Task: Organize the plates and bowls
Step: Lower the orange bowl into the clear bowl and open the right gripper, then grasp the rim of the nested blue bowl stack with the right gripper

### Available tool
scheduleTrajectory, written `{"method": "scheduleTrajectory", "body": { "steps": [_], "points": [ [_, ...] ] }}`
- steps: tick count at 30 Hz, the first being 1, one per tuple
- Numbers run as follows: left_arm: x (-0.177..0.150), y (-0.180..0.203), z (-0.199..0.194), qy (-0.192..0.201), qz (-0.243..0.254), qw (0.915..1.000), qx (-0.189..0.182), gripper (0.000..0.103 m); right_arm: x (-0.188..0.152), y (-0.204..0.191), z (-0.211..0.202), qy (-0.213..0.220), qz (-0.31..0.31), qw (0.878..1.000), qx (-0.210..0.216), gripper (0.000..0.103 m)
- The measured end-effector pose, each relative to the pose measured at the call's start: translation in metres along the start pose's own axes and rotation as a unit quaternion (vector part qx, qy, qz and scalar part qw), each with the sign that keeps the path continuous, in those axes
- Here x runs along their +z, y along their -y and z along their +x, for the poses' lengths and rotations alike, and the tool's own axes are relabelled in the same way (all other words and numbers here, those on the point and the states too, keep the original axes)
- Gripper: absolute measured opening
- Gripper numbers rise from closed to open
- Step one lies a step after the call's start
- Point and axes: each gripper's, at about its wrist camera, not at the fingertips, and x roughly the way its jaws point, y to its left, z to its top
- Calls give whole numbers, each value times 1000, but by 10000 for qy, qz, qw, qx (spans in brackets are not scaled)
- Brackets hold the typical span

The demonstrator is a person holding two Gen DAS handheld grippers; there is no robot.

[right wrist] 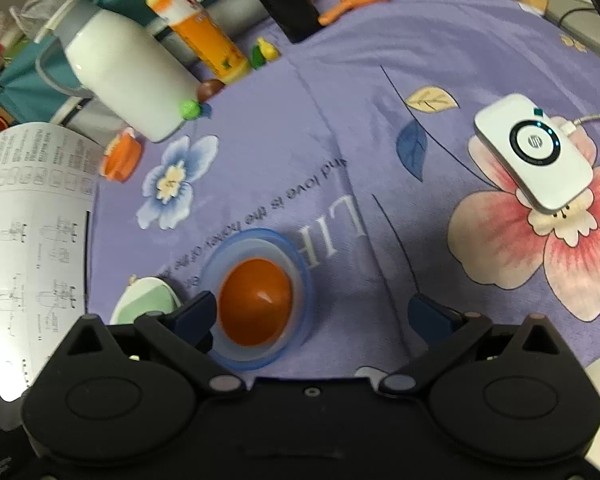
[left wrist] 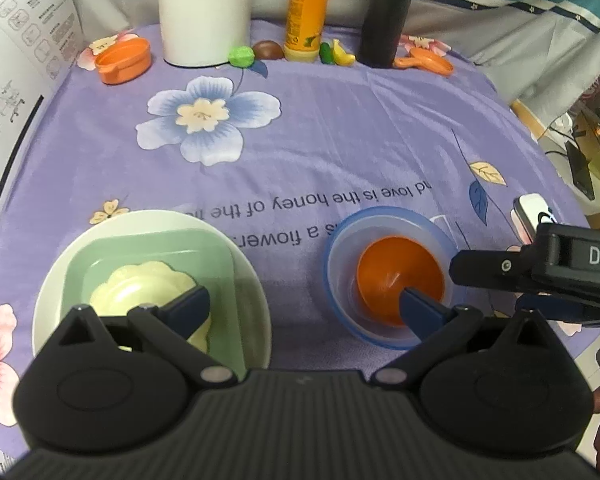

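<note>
A white round plate [left wrist: 52,280] holds a pale green square plate [left wrist: 148,248] with a cream flower-shaped dish [left wrist: 140,284] on top, at the near left. A blue translucent bowl [left wrist: 340,248] with an orange bowl [left wrist: 396,272] nested inside sits to its right. My left gripper [left wrist: 304,304] is open above them, one finger over each stack. My right gripper [right wrist: 312,314] is open just above the blue bowl [right wrist: 300,264] and orange bowl [right wrist: 256,300]; the green plate [right wrist: 144,304] shows at its left. The right gripper's body [left wrist: 540,264] shows in the left wrist view.
At the table's far edge stand a white jug [left wrist: 204,12], an orange bottle [left wrist: 306,8], a dark cylinder [left wrist: 384,20], an orange container [left wrist: 122,60], an orange scoop [left wrist: 424,62] and small toy foods [left wrist: 240,56]. A printed sheet [left wrist: 16,60] lies left. A white charger [right wrist: 534,152] lies right.
</note>
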Motion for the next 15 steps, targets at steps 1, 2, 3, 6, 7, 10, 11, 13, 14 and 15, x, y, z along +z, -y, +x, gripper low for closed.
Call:
{"method": "scheduleTrajectory", "body": {
  "steps": [1,2,3,6,7,10,11,13,14,15],
  "points": [
    [0,1,2,-8,9,10000,10,103,1,1,2,-22,7,10000,-20,103],
    [0,2,4,-13,21,10000,14,103,1,2,3,-34,9,10000,-38,103],
    [1,3,5,-14,36,10000,13,103,2,3,5,-39,3,10000,-41,103],
    [3,7,9,20,108,9999,8,103,4,3,7,-2,-47,10000,-29,103],
    [3,9,10,40,143,9999,18,102,4,3,7,16,-75,10000,-19,103],
    [3,14,12,114,232,9996,60,96,5,-1,8,88,-191,9998,40,99],
    [4,15,13,119,259,9996,47,93,6,-3,8,94,-224,9997,74,98],
    [4,17,16,105,304,9995,-1,87,6,-4,10,97,-235,9996,157,96],
    [4,18,17,94,325,9994,-22,83,6,-4,11,84,-225,9995,183,91],
    [5,19,19,80,343,9994,-42,82,7,-4,13,54,-215,9995,210,83]
  ]
}}
